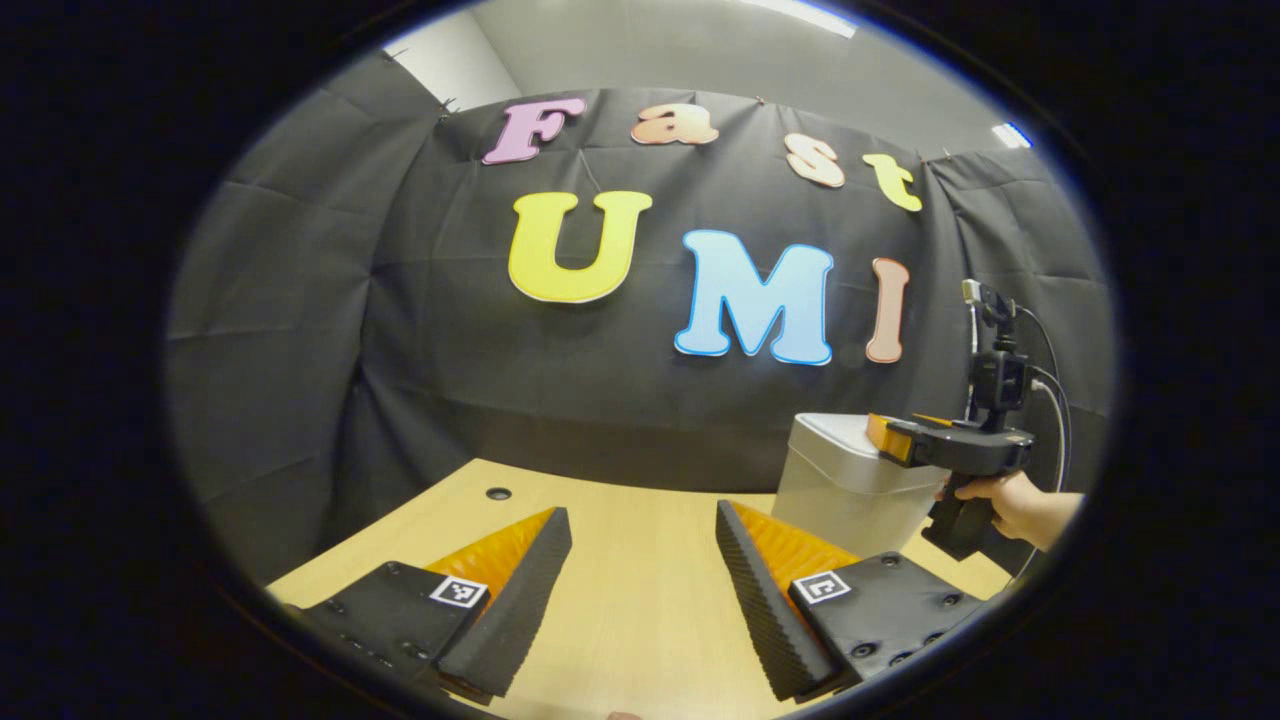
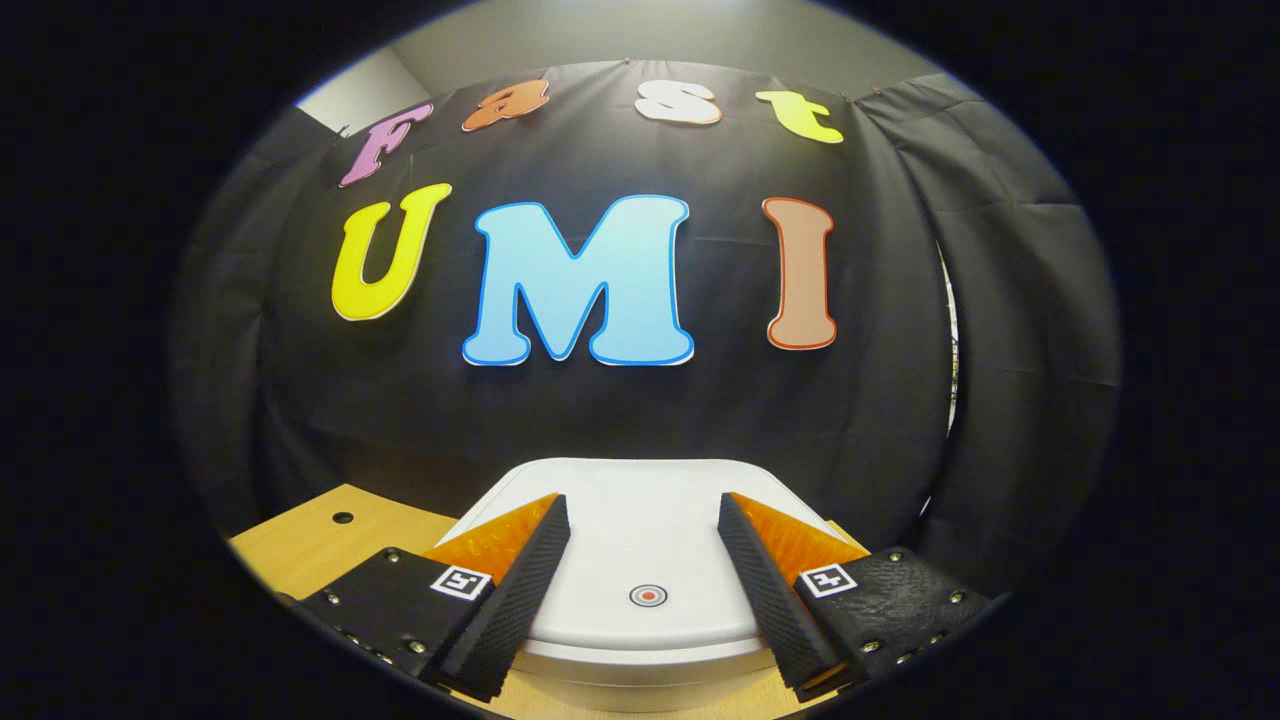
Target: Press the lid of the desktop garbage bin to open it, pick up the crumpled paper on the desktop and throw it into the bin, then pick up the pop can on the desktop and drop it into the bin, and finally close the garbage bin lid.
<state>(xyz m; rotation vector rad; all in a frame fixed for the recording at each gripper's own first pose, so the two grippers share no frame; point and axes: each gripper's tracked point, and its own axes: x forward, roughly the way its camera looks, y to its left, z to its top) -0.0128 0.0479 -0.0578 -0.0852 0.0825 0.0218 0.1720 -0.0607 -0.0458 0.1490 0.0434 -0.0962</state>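
Right gripper spread above closed bin lid, left gripper spread over bare desktop

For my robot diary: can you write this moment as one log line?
bin lid: closed | right gripper: open, over lid | left gripper: open, above table

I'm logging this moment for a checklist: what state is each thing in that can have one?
garbage bin: upright on the desk, near its far right edge.
bin lid: shut, lying flat.
left tool: open, nothing between its fingers, over bare desk.
right tool: open, over the lid, its fingers either side of the lid's round mark; whether it touches is unclear.
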